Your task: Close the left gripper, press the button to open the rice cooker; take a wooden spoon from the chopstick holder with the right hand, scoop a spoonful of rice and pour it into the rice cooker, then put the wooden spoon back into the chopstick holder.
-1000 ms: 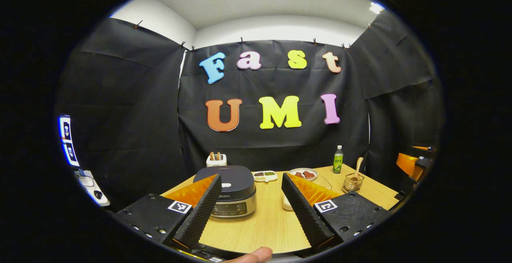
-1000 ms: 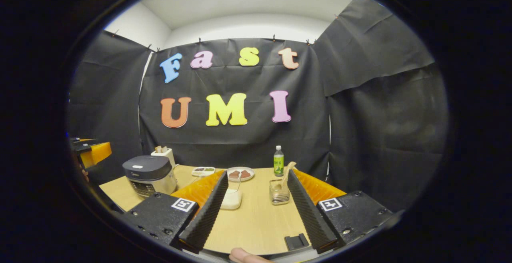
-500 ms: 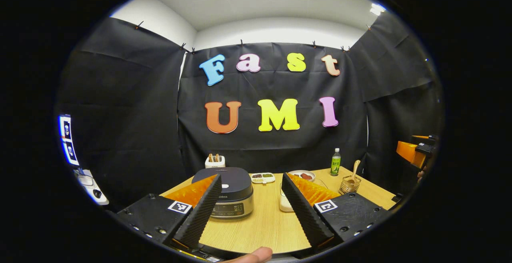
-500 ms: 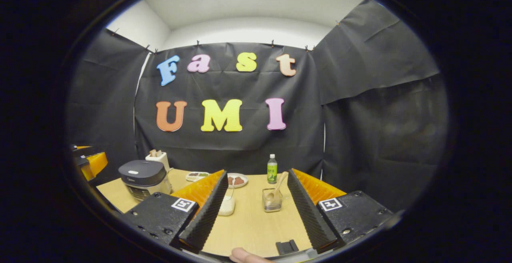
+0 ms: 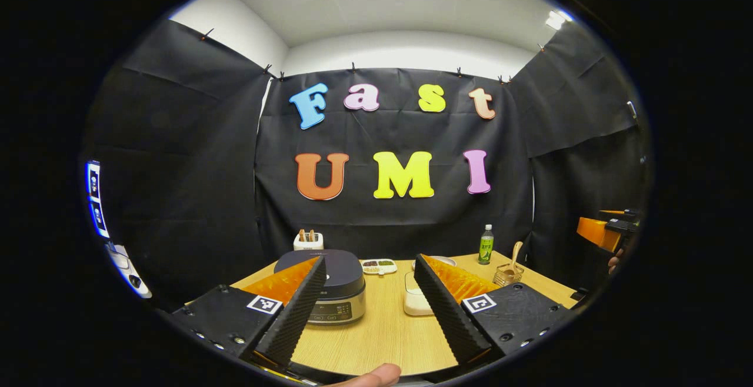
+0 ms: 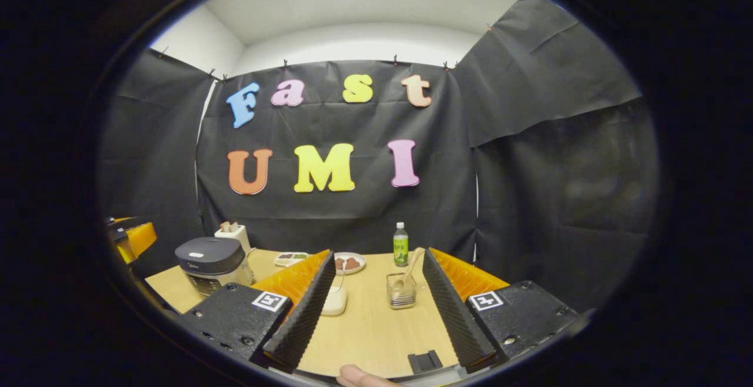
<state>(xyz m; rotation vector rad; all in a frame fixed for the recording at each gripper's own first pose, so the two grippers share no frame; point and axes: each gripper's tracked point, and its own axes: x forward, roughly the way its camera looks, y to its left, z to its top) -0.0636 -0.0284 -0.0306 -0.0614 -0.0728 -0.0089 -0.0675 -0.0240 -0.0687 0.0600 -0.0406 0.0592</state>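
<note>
The rice cooker is closed, the wooden spoon stands in the chopstick holder; both tongs are spread, fitting start or end.

On the table we see the rice cooker at the left, lid down, with a toaster behind it by the far wall. Right of the cooker, toward the middle, a rice container sits near us, and beyond it we find a divided dish and a plate. Further right stands the chopstick holder with the wooden spoon leaning in it, and a bottle behind that, at the far edge.
</note>
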